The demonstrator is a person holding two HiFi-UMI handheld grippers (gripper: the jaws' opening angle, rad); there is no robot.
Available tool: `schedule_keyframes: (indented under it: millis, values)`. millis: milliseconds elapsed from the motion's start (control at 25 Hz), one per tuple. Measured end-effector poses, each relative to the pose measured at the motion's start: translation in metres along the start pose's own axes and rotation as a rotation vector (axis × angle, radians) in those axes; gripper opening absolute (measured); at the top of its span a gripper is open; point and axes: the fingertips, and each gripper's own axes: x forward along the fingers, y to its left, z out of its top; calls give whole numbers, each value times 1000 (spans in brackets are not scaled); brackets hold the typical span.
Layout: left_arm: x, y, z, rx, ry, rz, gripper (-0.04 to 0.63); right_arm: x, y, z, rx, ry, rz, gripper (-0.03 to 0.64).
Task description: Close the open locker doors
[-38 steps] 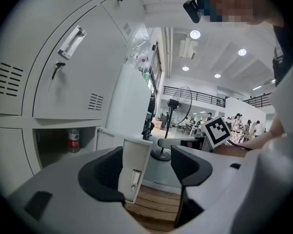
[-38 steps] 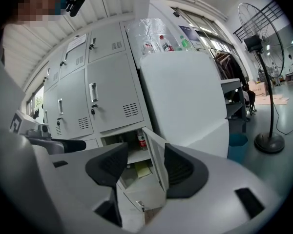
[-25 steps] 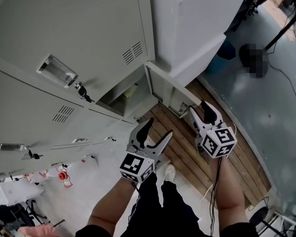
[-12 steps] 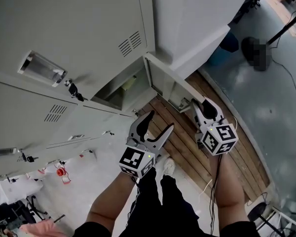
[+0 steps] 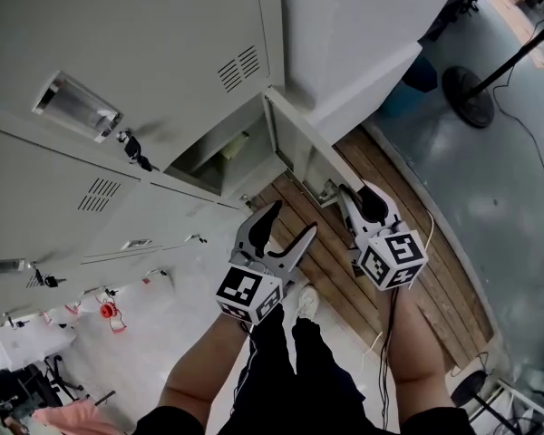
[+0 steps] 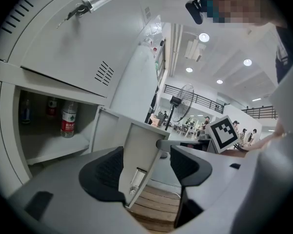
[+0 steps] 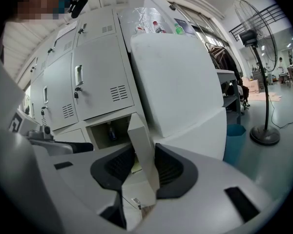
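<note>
The grey lockers have one bottom compartment (image 5: 213, 157) standing open, with its door (image 5: 295, 148) swung out towards me. My right gripper (image 5: 355, 196) is at the door's free edge. In the right gripper view the door (image 7: 142, 150) stands between both pads of that gripper (image 7: 145, 167), whose jaws have just been closing and now press on it. My left gripper (image 5: 290, 223) hangs open, apart from the door and lower left of it. In the left gripper view the door (image 6: 141, 150) shows beyond the spread jaws (image 6: 146, 167). Bottles (image 6: 68, 121) stand inside the compartment.
Closed locker doors with keys (image 5: 131, 148) fill the left. A big white block (image 5: 363, 34) stands right of the lockers. Wooden planks (image 5: 363, 288) lie underfoot, by my shoe (image 5: 308, 304). A standing fan (image 7: 256, 38) and a blue bin (image 7: 233, 140) are at the right.
My right gripper has moved a little down and left onto the door's edge, and its jaws have narrowed around it. The left gripper has stayed almost still.
</note>
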Motion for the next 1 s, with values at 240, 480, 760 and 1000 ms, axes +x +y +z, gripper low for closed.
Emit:
schedule_keyframes:
  millis: [240, 480, 760, 1000]
  values:
    - [-14, -2, -1, -1, -5, 15, 318, -4, 34, -11, 13, 18, 98, 144]
    - [-33, 2, -4, -9, -12, 47, 314, -5, 65, -16, 23, 31, 187, 153]
    - [-60, 15, -3, -28, -33, 98, 311, 0, 95, -21, 35, 51, 249, 155]
    - [-82, 30, 2, -35, -54, 141, 310, 12, 125, -27, 4, 81, 302, 158]
